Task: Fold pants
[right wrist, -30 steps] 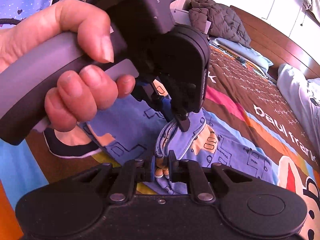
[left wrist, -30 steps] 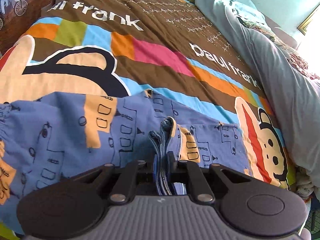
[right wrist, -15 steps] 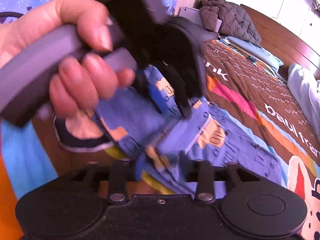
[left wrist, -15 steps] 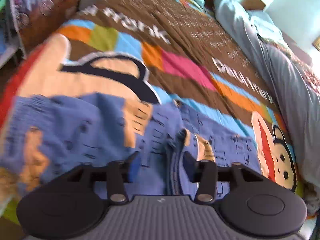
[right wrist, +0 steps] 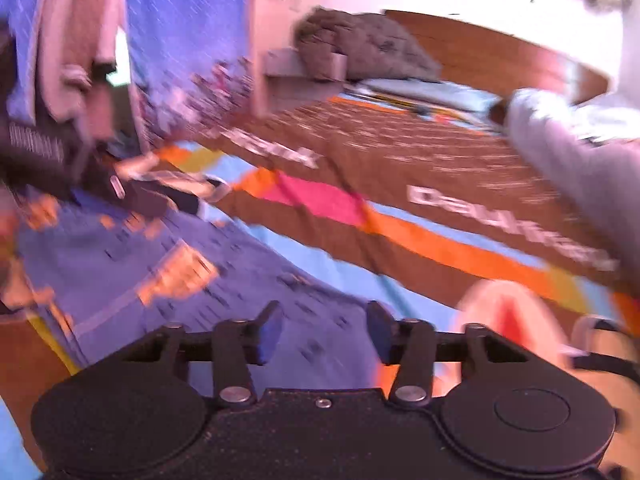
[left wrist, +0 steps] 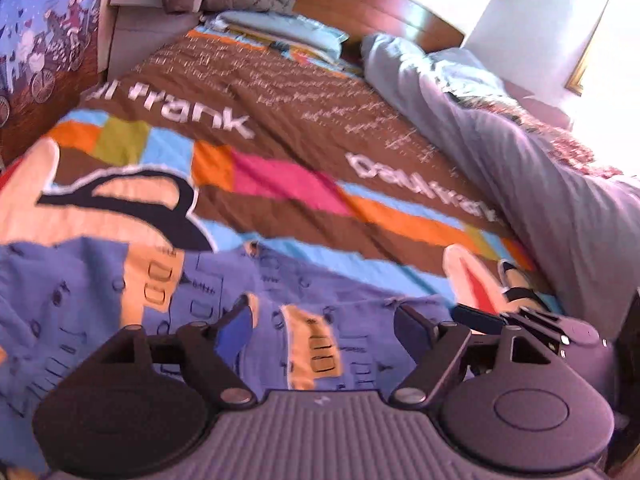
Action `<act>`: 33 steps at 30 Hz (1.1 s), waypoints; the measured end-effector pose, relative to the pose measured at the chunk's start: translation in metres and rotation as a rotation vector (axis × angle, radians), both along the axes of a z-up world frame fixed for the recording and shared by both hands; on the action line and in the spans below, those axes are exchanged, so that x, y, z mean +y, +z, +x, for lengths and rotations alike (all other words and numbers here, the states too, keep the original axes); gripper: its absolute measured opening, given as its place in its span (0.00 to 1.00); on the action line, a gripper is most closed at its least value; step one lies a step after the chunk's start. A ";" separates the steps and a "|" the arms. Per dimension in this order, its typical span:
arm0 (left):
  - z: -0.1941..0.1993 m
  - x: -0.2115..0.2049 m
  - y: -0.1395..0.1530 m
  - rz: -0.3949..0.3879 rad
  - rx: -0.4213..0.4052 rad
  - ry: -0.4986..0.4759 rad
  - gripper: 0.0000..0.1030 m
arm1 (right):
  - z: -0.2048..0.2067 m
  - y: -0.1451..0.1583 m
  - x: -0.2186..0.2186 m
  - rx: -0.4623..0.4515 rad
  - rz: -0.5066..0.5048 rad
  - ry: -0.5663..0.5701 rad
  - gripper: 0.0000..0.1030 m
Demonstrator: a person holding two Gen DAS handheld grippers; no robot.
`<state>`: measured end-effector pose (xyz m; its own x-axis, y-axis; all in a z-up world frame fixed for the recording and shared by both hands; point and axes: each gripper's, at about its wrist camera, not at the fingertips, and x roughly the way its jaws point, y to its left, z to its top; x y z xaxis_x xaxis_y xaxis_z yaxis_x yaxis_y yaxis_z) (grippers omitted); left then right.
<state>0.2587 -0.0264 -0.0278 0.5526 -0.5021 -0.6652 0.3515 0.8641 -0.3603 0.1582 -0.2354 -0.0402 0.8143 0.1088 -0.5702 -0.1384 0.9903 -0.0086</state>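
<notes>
Bed (left wrist: pixel 280 128) under a patterned quilt; pants (left wrist: pixel 100 292) lie flat on its near edge; soft, light, limp cloth, probably best pinched at hem or waistband. Left gripper (left wrist: pixel 320 320) opening wide, nothing held; right gripper (right wrist: pixel 322 330) part open and closing, also empty. Grey duvet (left wrist: pixel 540 168) alongside, well apart.

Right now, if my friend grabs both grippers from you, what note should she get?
Left gripper: jaws opening, nothing pinched; the blue patterned pants lie just under it.
Right gripper: jaws closing with nothing between them, over the pants' right end.
Pants: lying fairly flat on the cartoon bedspread, near its front edge.
Done: neither gripper holds the cloth.
Left: the view is blurry, so check how the fold lies, then probably take hold for the next fold.
</notes>
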 end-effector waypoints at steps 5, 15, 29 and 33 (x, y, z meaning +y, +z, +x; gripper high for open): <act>0.007 0.015 -0.033 0.084 0.028 0.062 0.67 | 0.035 -0.025 0.000 0.104 -0.037 -0.005 0.20; -0.040 0.036 -0.003 0.116 -0.014 0.087 0.76 | -0.024 0.005 0.009 0.072 -0.091 -0.063 0.16; -0.091 0.083 -0.002 0.104 -0.024 0.191 0.85 | -0.077 0.005 0.050 0.111 -0.181 -0.051 0.32; -0.107 0.127 -0.002 0.070 -0.044 0.329 0.89 | -0.071 0.006 0.070 0.105 -0.166 -0.019 0.41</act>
